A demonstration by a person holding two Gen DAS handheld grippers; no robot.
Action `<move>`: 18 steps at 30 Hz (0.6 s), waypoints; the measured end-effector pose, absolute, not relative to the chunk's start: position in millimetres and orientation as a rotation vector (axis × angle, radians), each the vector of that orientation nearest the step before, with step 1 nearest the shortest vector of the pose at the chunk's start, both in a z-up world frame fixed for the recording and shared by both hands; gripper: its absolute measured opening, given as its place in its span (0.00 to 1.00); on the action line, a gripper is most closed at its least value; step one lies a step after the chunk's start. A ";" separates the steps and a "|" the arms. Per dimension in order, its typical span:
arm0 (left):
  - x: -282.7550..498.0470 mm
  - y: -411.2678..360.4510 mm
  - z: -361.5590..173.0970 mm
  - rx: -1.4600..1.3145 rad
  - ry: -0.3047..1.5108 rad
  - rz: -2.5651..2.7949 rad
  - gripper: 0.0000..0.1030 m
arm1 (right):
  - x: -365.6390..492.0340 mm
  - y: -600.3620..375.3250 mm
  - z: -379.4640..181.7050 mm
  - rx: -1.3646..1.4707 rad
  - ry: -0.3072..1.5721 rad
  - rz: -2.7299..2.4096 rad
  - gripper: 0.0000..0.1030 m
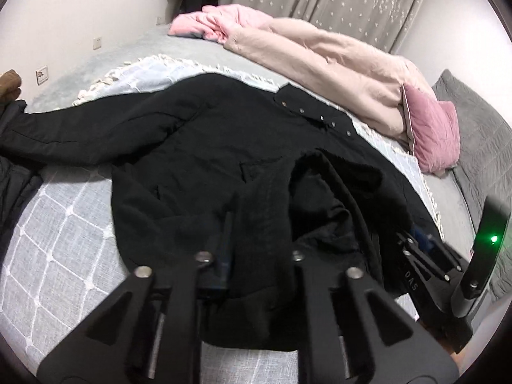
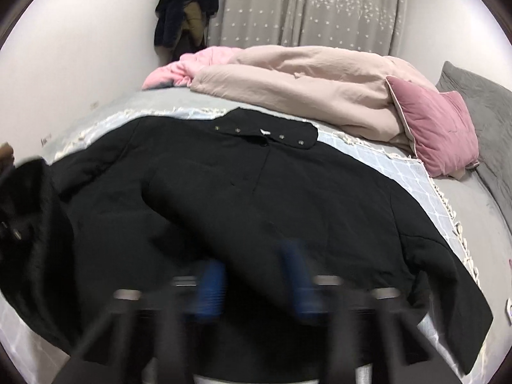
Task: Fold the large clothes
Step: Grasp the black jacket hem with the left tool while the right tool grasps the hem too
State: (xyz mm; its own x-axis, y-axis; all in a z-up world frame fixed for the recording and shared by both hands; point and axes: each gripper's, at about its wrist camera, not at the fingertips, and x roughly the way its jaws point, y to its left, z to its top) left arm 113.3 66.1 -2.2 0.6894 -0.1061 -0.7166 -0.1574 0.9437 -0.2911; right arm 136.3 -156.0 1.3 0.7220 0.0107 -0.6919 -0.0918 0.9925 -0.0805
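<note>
A: Black jacket (image 1: 208,147) lay spread on the checked throw (image 1: 57,224), collar toward the pink quilt (image 1: 336,64). Your left gripper (image 1: 256,240) had pinched its near hem.

B: And the right gripper (image 2: 256,284)?

A: Blurred; fabric sat between its blue pads (image 2: 209,291), apparently clamped. You'd have done well to lift both corners evenly toward the collar.

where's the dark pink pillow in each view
Left wrist: the dark pink pillow is at right, above centre, against the beige duvet.
Right wrist: the pillow is again at right, above centre, beside that duvet.
Shared landmark: the black coat's snap-studded collar.
</note>
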 end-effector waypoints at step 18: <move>21.1 174.4 39.4 -0.295 0.731 0.060 0.05 | -0.5 -311.7 75.9 0.173 0.605 -0.070 0.06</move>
